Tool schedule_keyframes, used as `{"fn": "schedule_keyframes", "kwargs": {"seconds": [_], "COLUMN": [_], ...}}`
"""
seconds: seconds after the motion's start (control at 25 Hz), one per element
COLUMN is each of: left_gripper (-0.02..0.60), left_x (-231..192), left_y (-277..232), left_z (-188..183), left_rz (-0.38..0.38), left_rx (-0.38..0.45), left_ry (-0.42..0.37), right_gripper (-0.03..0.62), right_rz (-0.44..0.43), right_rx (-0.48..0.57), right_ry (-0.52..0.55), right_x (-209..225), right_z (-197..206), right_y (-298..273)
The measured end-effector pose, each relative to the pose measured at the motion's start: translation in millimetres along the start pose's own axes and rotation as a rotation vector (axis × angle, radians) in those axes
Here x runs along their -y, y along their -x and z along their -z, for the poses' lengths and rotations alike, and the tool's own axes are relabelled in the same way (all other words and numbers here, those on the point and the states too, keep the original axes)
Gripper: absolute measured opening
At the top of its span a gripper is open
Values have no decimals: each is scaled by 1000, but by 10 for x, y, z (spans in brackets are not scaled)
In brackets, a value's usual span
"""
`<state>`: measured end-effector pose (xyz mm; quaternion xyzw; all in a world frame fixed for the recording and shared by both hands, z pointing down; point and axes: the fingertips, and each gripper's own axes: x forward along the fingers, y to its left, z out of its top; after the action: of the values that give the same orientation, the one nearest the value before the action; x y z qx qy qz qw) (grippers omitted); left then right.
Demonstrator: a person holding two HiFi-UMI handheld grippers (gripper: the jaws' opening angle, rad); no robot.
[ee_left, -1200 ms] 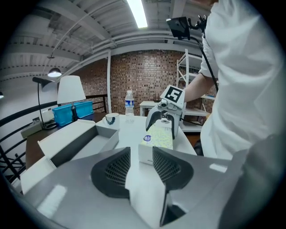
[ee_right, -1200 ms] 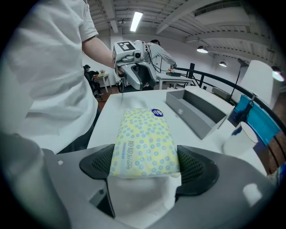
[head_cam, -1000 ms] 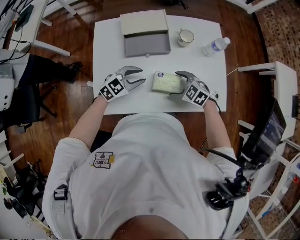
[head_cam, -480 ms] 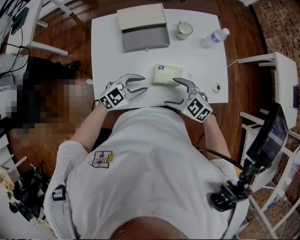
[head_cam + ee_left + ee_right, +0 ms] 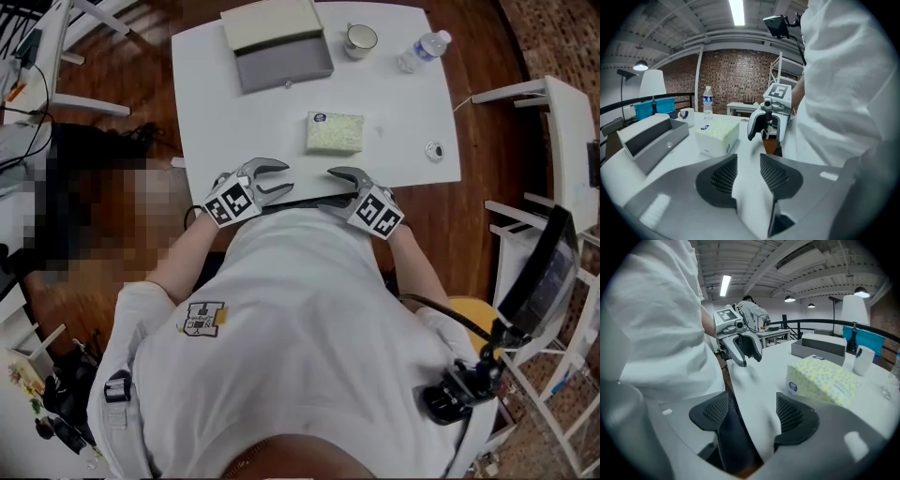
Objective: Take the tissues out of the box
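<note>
One box (image 5: 335,132) sits in the middle of the table (image 5: 216,103). It is pale yellow with dots and a blue sticker. Its slot is hard to see, maybe shut. Well apart from it, the left gripper (image 5: 279,178) stands open and empty. The right gripper (image 5: 328,185), empty too, has just been closing. A shirt (image 5: 300,309) hides the near edge.

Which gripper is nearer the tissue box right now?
Right. The right gripper, whose empty jaws have just been closing partway, sits at the near edge of the table, straight in front of the tissue box. The left gripper is at the same edge, off to the box's left.
</note>
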<state>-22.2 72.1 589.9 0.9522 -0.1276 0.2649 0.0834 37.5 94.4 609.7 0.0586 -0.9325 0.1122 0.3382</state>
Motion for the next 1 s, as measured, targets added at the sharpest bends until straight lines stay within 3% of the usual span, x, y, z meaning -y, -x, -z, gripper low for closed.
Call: {"fn": "schedule_keyframes", "kwargs": {"seconds": [0.56, 0.76, 1.0], "left_gripper": [130, 129, 129], "left_x": [-17, -52, -70], "left_y": [14, 19, 57], "left_z": [41, 30, 77], "left_rz": [-1, -12, -33], "left_rx": [-14, -11, -13], "left_ry": [4, 5, 21], "right_gripper": [265, 117, 50], "right_rz": [4, 20, 13], "right_rx": [-10, -34, -43], "right_ry": [-14, -12, -6], "right_x": [55, 123, 100], "right_z": [39, 62, 25], "right_y": [-14, -7, -84]}}
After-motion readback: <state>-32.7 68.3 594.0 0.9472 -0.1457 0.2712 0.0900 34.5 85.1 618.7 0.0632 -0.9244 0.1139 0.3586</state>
